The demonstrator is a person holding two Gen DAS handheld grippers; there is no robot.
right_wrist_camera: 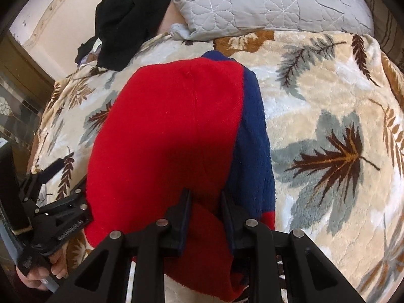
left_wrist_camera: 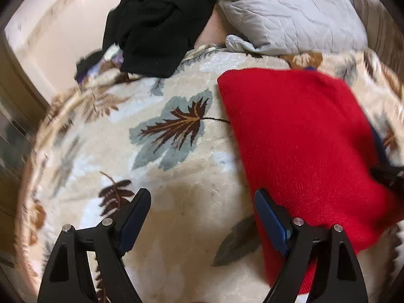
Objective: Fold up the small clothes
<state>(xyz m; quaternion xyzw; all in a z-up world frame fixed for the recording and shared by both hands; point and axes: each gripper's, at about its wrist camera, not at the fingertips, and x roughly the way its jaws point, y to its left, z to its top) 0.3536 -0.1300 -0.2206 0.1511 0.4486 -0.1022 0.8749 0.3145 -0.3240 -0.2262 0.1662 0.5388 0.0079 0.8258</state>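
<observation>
Red knit garment (right_wrist_camera: 164, 136) with navy sleeve (right_wrist_camera: 255, 136) lying partly folded on leaf-print plush blanket (right_wrist_camera: 328, 80), near edge lifted toward right wrist camera

Knit judged soft, light, limp, slightly stretchy; not slippery, not fragile; likely to sag and drag on blanket pile if lifted by one point. Best hold judged at folded edges or corners, two points apart, so layers stay stacked

Right gripper (right_wrist_camera: 205, 202): jaws narrow, pinched on a bunched fold of red knit at near edge, cloth filling the gap. Left gripper (left_wrist_camera: 202, 204): jaws wide apart, nothing between them, pads over bare blanket; right-hand finger (left_wrist_camera: 267, 217) at or just over garment's left edge, contact not resolved. Hand (right_wrist_camera: 43, 272) on left gripper handle seen low left in right wrist view

Surface: thick, fuzzy, yielding bed cover; some friction expected. Grey quilted pillow (right_wrist_camera: 265, 2) at far end, black clothing heap (right_wrist_camera: 131, 17) beside it, well apart from garment. Pale wall (left_wrist_camera: 63, 30) beyond; blur at frame edges
</observation>
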